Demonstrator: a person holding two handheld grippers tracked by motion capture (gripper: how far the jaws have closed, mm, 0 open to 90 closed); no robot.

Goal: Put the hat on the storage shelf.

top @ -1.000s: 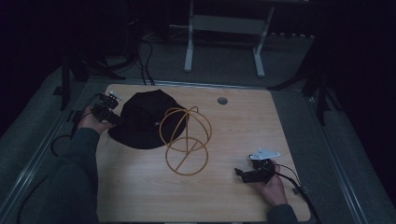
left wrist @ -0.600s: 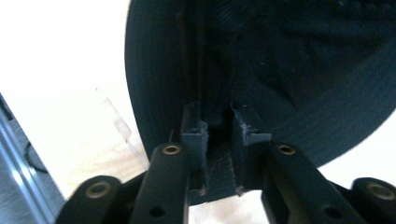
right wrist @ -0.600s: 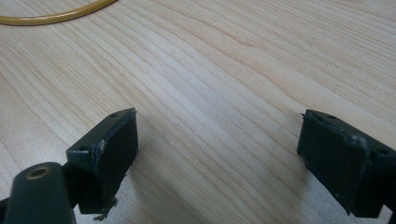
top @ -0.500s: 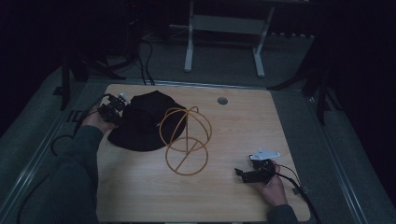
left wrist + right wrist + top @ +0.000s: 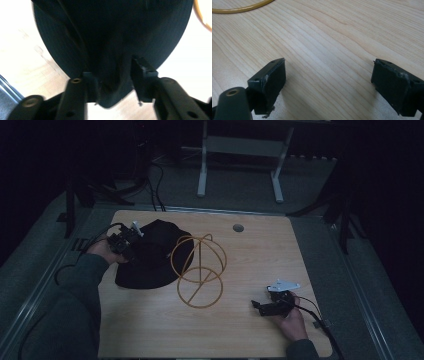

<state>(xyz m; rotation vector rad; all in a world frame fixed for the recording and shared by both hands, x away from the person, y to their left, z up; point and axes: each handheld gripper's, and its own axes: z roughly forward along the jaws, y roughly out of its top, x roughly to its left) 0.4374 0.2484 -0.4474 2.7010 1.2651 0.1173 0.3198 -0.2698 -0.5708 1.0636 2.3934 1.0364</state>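
A black brimmed hat (image 5: 150, 260) lies on the left part of the wooden table (image 5: 260, 255), touching a yellow wire stand (image 5: 200, 270) made of hoops. My left gripper (image 5: 131, 241) is at the hat's far left edge. In the left gripper view the hat (image 5: 112, 37) has a fold of its edge between the jaws of my left gripper (image 5: 113, 67), which have just been opening and stand apart. My right gripper (image 5: 260, 306) rests low over the table's near right. There my right gripper (image 5: 328, 72) stands wide open over bare wood, with the stand's base ring (image 5: 239, 9) farther off.
A round grey grommet (image 5: 238, 227) sits in the tabletop near its far edge. Beyond the table stands a white metal frame (image 5: 202, 165) on dark floor with cables. Cables trail from both grippers off the table's sides.
The left hand has shifted a little to the right, bringing its gripper onto the hat's edge. The right hand and the wire stand have not moved.
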